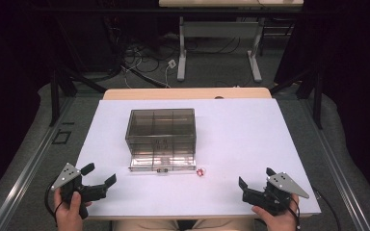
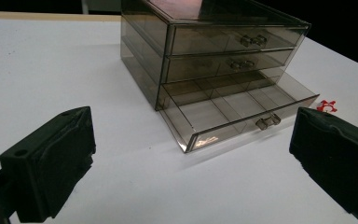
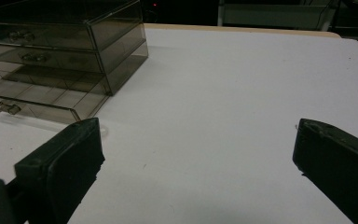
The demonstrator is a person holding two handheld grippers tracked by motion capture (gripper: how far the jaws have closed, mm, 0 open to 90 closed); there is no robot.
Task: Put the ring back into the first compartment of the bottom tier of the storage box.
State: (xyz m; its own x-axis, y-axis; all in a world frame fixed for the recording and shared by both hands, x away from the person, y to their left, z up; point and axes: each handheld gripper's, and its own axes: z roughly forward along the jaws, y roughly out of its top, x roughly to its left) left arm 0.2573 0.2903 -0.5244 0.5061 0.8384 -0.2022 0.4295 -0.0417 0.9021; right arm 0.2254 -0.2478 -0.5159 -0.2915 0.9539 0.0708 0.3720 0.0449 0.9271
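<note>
Left gripper [image 1: 100,174] sits at seven o'clock on the white table [image 1: 250,134], jaws spread wide with nothing between them; right gripper [image 1: 255,177] at five o'clock, equally wide and empty; the smoky drawer chest [image 1: 161,130] stands centre, bottom drawer [image 2: 233,114] pulled out; the small red piece [image 1: 200,172] lies just beside that drawer's front, toward four o'clock.

Drawer box [image 1: 161,137]: smoky clear glossy plastic; table [image 1: 250,144]: matt white.
</note>
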